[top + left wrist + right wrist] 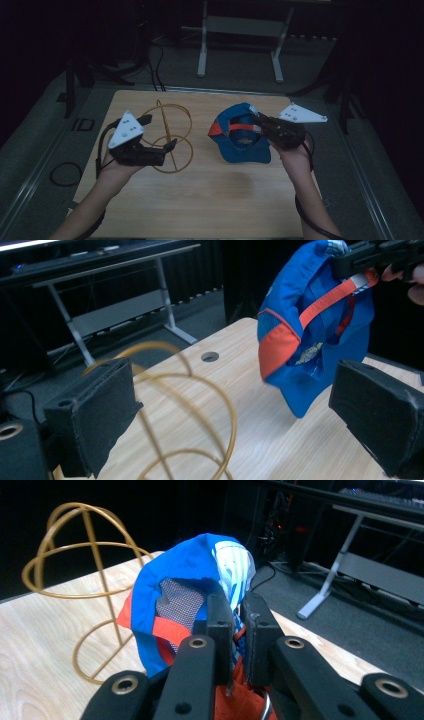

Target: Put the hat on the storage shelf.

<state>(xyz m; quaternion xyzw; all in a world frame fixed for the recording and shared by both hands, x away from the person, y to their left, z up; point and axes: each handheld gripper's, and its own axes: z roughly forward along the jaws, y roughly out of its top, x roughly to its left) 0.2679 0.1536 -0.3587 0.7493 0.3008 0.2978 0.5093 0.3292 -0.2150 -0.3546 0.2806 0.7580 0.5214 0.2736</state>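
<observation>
A blue cap [240, 140] with orange trim hangs at the table's middle right, brim pointing down near the wood. My right gripper [260, 120] is shut on its rear strap area; in the right gripper view the jaws [239, 625] pinch blue and orange fabric of the cap [190, 570]. A gold wire hat stand [172, 130] stands at centre left. My left gripper [160, 132] is open beside the stand's base, its jaws either side of the wire. In the left gripper view the open gripper [235, 415] frames the stand [200, 390] and the cap [310, 340] beyond.
The wooden table [210, 200] has a small round hole [210, 356] near its far edge. Beyond it stands a white-legged desk frame [240, 30], with cables [155, 60] on the dark floor. A cable loop [65, 174] lies left of the table.
</observation>
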